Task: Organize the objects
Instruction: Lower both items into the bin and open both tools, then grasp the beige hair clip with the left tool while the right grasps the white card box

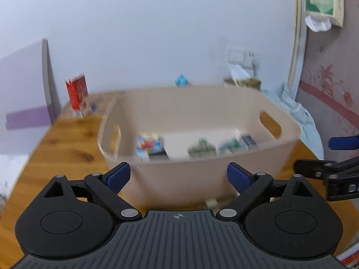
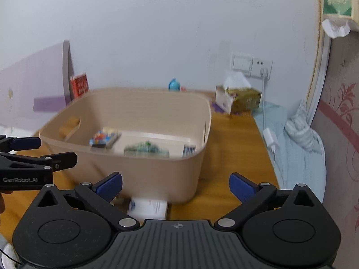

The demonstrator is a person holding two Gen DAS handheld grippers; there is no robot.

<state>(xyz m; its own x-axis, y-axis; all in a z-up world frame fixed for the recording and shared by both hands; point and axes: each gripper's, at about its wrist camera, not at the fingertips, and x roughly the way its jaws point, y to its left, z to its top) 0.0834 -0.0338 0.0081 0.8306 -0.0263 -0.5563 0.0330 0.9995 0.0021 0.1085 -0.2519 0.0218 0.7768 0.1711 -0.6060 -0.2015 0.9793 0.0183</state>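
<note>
A beige plastic bin (image 1: pixel 202 174) with cut-out handles stands on the wooden table (image 1: pixel 67 148), directly ahead of both grippers. Inside the bin, on its floor: a colourful blue-and-orange box (image 2: pixel 104 139) toward the left handle side, a green-printed packet (image 2: pixel 147 150) near the middle, and a small box with dark stripes (image 2: pixel 189 150) against the right wall. All three are blurred; no print on them can be read.

Just outside the bin, at its near wall, a white carton (image 2: pixel 148 208) with bluish printing lies on the table; the text is illegible.

The left gripper (image 1: pixel 178 177) is near the bin's front wall, its blue-padded fingers (image 1: pixel 119 176) spread wide with nothing between them. The right gripper (image 2: pixel 176 187) is likewise in front of the bin, fingers apart and holding nothing. In the right wrist view the left gripper's side carries the marking "GenRobot.AI".

Behind the bin, a red box (image 2: pixel 79 85) stands upright at the left rear, its white lettering unreadable. A small blue object (image 2: pixel 174 84) shows just past the bin's rear rim. To the right rear sits a tissue box (image 2: pixel 237 99) in white and gold. On the wall above it are a switch and socket plate (image 2: pixel 252 65) with a white cable plugged in. Right of the bin, off the table edge, lies pale blue bedding (image 2: pixel 291 148).
</note>
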